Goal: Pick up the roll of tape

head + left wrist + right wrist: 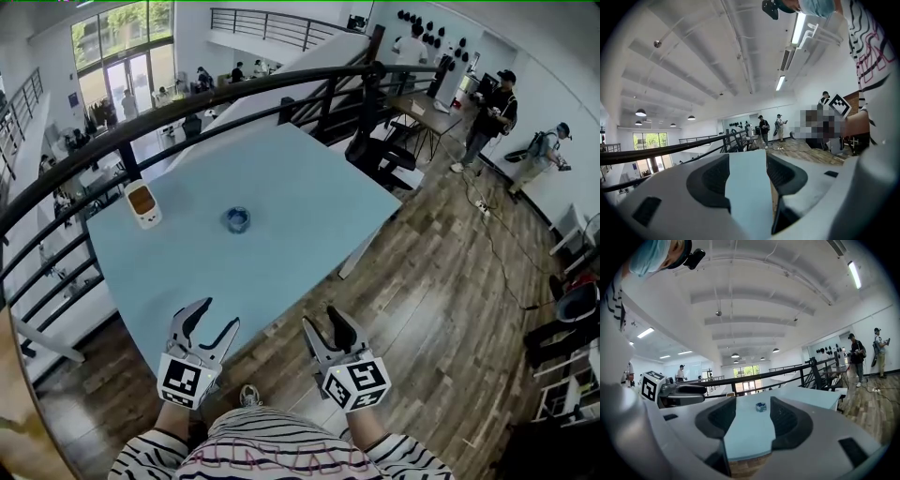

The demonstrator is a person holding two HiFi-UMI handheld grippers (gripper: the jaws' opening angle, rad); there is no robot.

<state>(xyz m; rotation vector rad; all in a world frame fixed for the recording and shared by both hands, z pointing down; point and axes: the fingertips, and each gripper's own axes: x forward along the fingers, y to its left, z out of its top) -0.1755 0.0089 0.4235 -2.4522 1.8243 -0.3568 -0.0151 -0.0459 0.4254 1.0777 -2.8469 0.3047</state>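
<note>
A small blue roll of tape (236,219) lies flat near the middle of the light blue table (309,197). In the right gripper view the roll of tape (761,406) shows far off, framed between the jaws. My left gripper (212,323) hovers open at the table's near edge with nothing between its fingers. My right gripper (323,330) is open and empty too, just off the table's near edge over the wooden floor. Only table surface shows between the jaws of the left gripper (746,180), while the right gripper (749,425) has nothing in its jaws.
A white box (142,204) with a brown top stands at the table's far left. A black railing (187,108) curves behind the table. Dark desks and chairs (394,141) stand at the back right, and people (492,112) are on the wooden floor beyond.
</note>
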